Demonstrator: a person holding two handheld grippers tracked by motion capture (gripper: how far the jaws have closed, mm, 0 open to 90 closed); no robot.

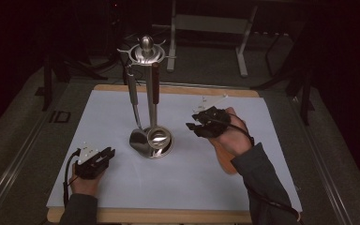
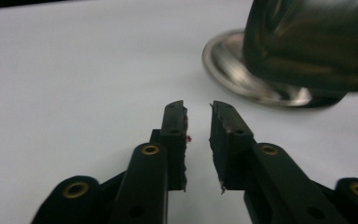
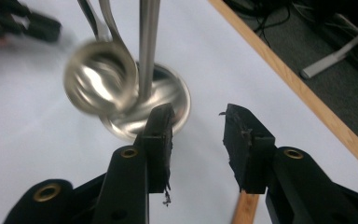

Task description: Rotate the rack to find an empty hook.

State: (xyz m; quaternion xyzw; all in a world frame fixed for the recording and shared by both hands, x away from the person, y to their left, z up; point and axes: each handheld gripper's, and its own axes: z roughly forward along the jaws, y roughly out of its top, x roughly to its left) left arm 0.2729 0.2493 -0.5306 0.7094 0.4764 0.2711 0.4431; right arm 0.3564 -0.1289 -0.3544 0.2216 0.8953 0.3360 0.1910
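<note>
- A steel utensil stand (image 1: 146, 56) rises upright near the middle of the white counter (image 1: 192, 173), its round base (image 1: 151, 146) flat on the surface and its long axis vertical.
- Two utensils hang from the stand's top ring: a ladle (image 1: 158, 137) with a dark-banded handle, its bowl low over the base, and a second steel utensil (image 1: 132, 96) just beside it whose head sits behind the ladle bowl and cannot be identified.
- The right gripper (image 1: 198, 126) hangs at about 3 o'clock from the stand, jaws pointing back toward 9 o'clock at the ladle, spread apart and holding nothing.
- In the right gripper view, the right gripper (image 3: 196, 122) faces the ladle bowl (image 3: 100, 84), which lies toward 11 o'clock of the jaws with the stand's post (image 3: 148, 46) just beside it.
- The left gripper (image 1: 104, 155) rests low on the counter at about 8 o'clock from the base, clearly apart from it.
- In the left gripper view, the left gripper (image 2: 198, 109) shows a narrow gap between its jaws with nothing between them; the base (image 2: 242, 77) lies toward 1 o'clock.
- The right gripper appears the nearer to the hanging handles, so a lift of the ladle would likely fall to it: the handle runs vertically, calling for a sideways approach and an upward pull off the hook.
</note>
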